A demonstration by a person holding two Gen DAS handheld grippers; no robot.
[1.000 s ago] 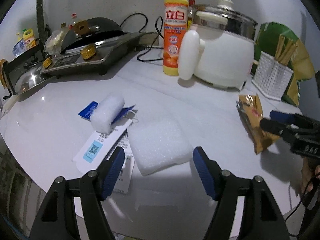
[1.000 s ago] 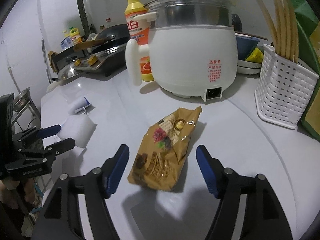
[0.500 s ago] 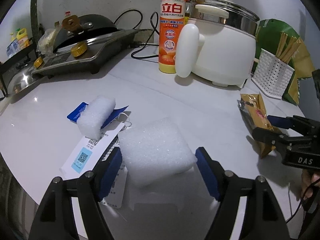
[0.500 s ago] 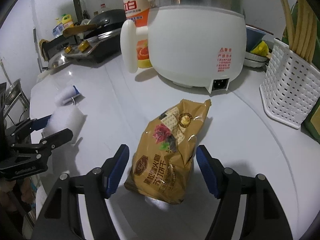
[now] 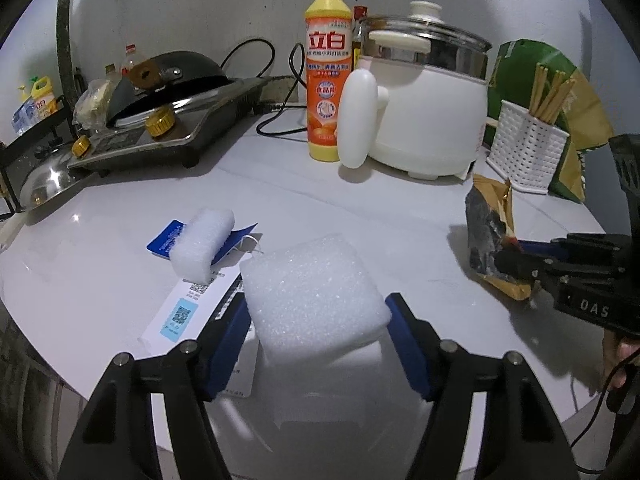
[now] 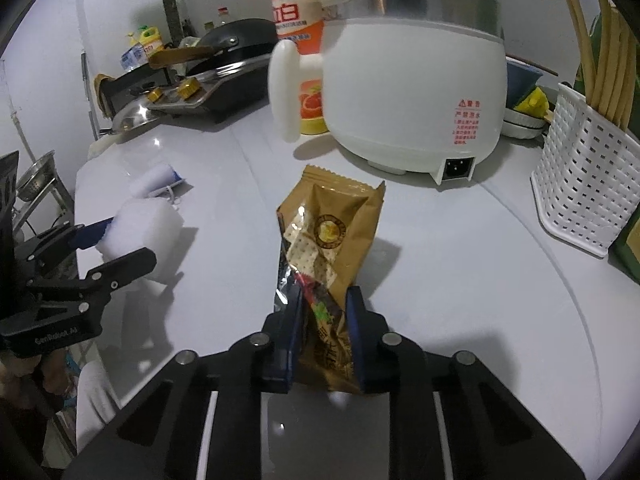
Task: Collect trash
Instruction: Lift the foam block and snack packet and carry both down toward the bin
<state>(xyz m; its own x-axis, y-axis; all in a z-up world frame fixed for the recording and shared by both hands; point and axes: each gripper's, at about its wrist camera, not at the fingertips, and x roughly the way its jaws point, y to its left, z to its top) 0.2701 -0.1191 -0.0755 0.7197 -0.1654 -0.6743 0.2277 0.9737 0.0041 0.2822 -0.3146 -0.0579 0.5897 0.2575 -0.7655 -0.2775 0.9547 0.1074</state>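
Both grabs look live right now. The right gripper [image 6: 322,336] has just been closing and its fingers are now clamped on the bottom end of the snack bag [image 6: 326,236], which stands crumpled up off the worktop [image 6: 460,264]. The left gripper [image 5: 320,340] has just been closing a bit too, fingers snug against the sides of the foam block [image 5: 314,292], looks like a grip. Risk: the bag is slippery foil and only pinched at one end, so it could slide out on a lift; the foam is squishy and could pop free. The left view also shows a foam roll [image 5: 202,236] and paper tags [image 5: 182,312] waiting, tags the right view doesn't show.
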